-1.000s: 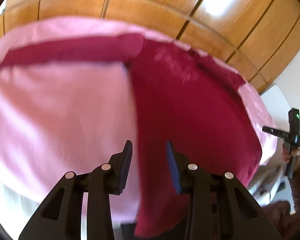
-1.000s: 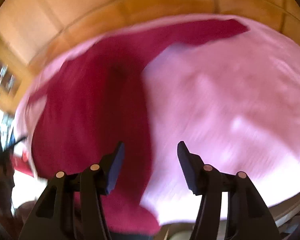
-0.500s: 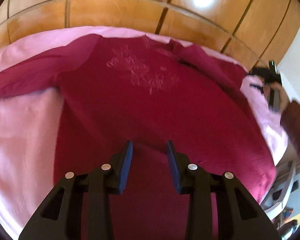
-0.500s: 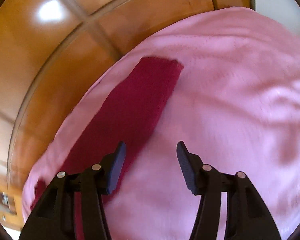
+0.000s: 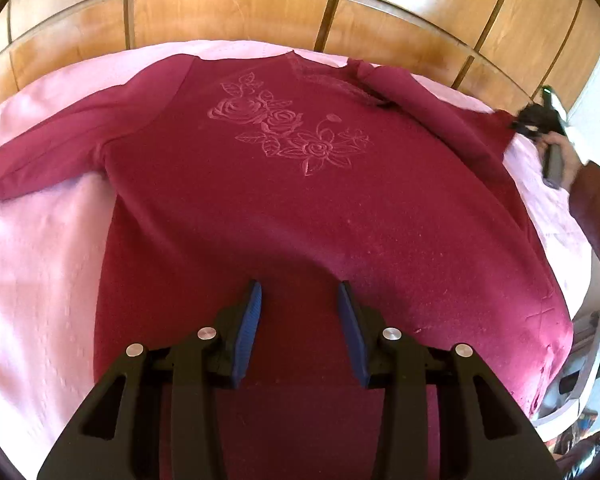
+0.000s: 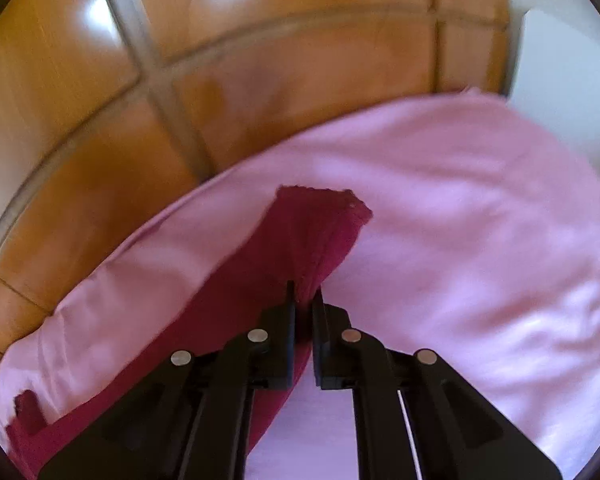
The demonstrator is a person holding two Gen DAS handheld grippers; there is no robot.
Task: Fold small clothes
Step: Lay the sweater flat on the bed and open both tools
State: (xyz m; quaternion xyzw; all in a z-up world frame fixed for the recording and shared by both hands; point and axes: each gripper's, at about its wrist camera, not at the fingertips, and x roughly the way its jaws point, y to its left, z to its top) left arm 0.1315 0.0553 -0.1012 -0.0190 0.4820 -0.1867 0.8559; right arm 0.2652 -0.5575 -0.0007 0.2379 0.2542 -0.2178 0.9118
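Crimson knit made up the one sweater [image 5: 300, 200] in the left wrist view, spread front-up on a pink sheet [image 5: 40, 248] before wooden panels [image 5: 228, 12]. A tone-on-tone rose design [image 5: 288, 124] sat on its chest, three blooms among leaves. One sleeve [image 5: 52, 152] ran out flat toward the picture's left; the other sleeve [image 5: 452, 120] stretched toward the right edge, where its cuff met the right gripper [image 5: 534, 120], held in a hand [image 5: 564, 152] with a brown cuff behind it. The left gripper [image 5: 299, 300] hung over the sweater's lower body, its two blue pads [image 5: 249, 332] parted with only cloth below them and nothing pinched; its jaws had just been opening a little.

From the right wrist view, the right gripper [image 6: 304, 294] had just been closing and now sat clamped on the sleeve [image 6: 316, 236] a little short of the cuff, the fabric bunched into pleats between the two fingers [image 6: 278, 344]. The cuff end fanned out past the tips, and the rest of the sleeve trailed down toward the lower left across the sheet [image 6: 480, 220]. Panels [image 6: 260, 72] filled the background, blurred.
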